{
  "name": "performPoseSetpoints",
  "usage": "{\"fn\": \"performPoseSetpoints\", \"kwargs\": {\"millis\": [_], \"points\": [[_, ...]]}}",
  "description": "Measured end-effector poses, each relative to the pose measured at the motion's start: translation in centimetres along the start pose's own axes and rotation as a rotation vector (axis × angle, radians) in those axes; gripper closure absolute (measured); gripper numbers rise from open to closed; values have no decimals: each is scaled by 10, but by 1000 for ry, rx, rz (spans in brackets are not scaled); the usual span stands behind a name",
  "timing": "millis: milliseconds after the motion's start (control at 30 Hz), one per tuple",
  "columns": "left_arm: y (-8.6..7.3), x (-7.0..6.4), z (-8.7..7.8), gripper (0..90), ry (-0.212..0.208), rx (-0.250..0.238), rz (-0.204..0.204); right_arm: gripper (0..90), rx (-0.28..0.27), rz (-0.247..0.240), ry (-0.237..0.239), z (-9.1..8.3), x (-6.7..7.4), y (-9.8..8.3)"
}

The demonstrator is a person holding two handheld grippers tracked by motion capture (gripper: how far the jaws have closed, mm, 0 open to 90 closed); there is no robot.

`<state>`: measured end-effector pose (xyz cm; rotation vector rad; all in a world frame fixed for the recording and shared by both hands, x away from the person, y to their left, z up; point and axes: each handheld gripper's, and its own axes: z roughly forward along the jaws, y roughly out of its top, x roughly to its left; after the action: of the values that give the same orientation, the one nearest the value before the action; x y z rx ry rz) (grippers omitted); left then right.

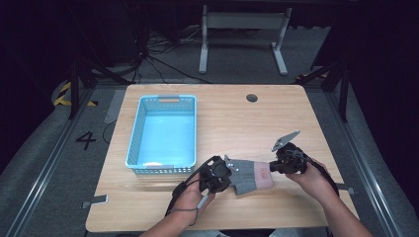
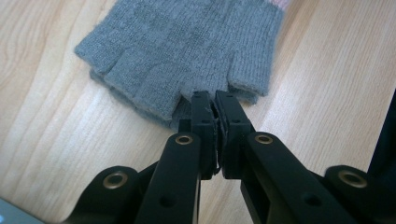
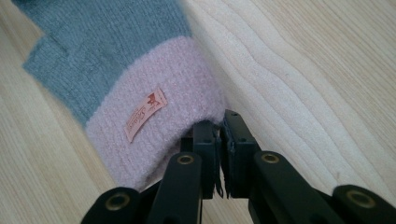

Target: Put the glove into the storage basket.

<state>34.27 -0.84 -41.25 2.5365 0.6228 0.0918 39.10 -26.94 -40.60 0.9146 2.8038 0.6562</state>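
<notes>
A grey knitted fingerless glove (image 1: pixel 249 175) with a pink cuff (image 3: pixel 187 74) lies flat on the wooden table (image 1: pixel 247 123) near its front edge, between the two grippers. My left gripper (image 1: pixel 228 168) is at the glove's finger end. In the left gripper view, this gripper (image 2: pixel 215 100) is shut, its jaws pinching the edge of a grey finger of the glove (image 2: pixel 187 46). My right gripper (image 1: pixel 272 167) is at the opposite end. In the right gripper view, it (image 3: pixel 218 123) is shut on the rim of the cuff, beside a small orange label (image 3: pixel 145 114).
A light blue plastic basket (image 1: pixel 163 98) stands on the left half of the table, just behind my left hand. A round cable hole (image 1: pixel 252 98) sits near the far edge. Bare wood lies to the right of the basket.
</notes>
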Motion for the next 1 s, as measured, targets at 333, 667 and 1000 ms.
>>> {"fn": "performPoseSetpoints", "kwargs": {"millis": [333, 667, 1000], "points": [[-2, 5, 6, 879, -9, 33, -19, 823, 14, 11, 6, 7, -3, -2], [-3, 6, 1, 806, 10, 7, -22, 748, 6, 26, -23, 3, -8, -6], [-2, 11, -9, 690, 7, -40, -41, 718, -20, 57, -37, -5, -13, -11]]}}
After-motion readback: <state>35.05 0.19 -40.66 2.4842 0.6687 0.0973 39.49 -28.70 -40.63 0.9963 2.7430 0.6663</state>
